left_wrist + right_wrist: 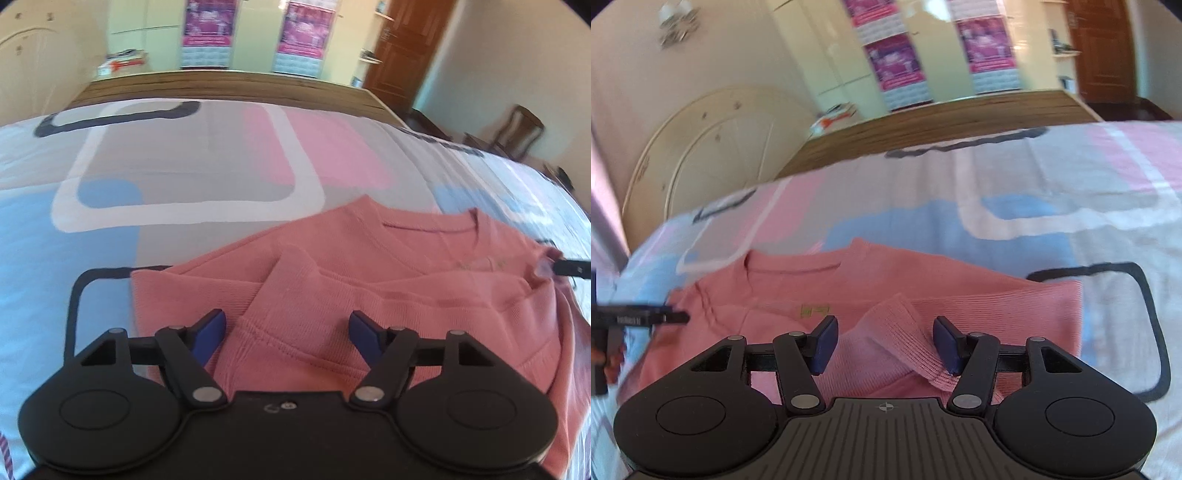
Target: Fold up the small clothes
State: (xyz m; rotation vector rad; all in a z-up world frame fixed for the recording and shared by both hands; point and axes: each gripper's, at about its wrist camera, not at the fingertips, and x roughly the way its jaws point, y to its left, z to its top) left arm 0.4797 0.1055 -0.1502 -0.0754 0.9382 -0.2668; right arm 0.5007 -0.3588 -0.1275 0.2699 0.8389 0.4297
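A small pink knit sweater (pixel 388 266) lies flat on the patterned bedsheet (pixel 166 177), neck away from me, both sleeves folded in across the body. My left gripper (pixel 288 332) is open, its blue pads either side of the left sleeve cuff (pixel 266 332) without closing on it. In the right wrist view the sweater (pixel 960 280) lies below my right gripper (pixel 884 343), which is open and straddles the right sleeve cuff (pixel 916 350). The other gripper shows at the frame edge in each view, at the right in the left wrist view (pixel 572 267) and at the left in the right wrist view (pixel 635 319).
A wooden footboard (pixel 221 85) runs along the bed's far edge. Beyond stand a pale wardrobe (pixel 713 147), two banners (pixel 299 37), a brown door (pixel 406 48) and a wooden chair (pixel 517 129).
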